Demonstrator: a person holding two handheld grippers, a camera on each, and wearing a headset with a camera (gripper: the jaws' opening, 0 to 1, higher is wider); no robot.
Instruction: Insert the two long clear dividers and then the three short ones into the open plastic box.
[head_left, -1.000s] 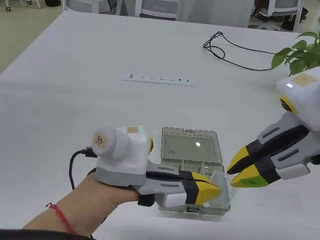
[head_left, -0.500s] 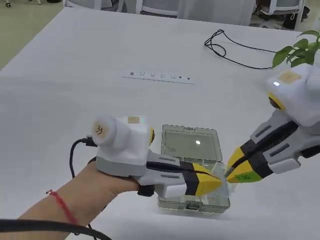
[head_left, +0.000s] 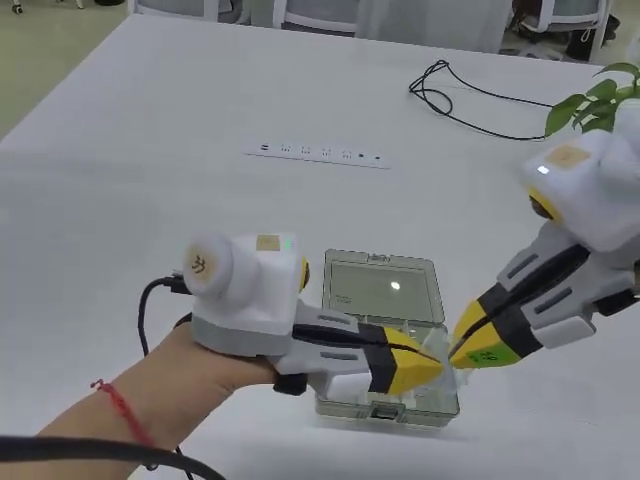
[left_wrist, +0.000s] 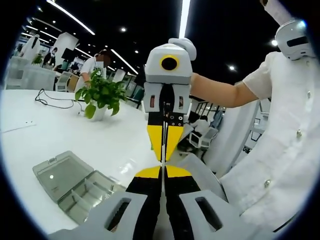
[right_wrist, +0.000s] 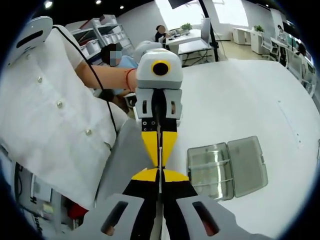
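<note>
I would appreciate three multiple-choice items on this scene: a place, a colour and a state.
1. The black cable lies: A near the plant; B on a chair; C on the floor.
2. The tips of the left tool and right tool are: A red; B yellow; C blue.
3. The lid of the plastic box is: A shut; B open, lying flat; C removed.
Answers: A, it loops on the table by the plant; B, both end in yellow; B, it lies hinged back.
</note>
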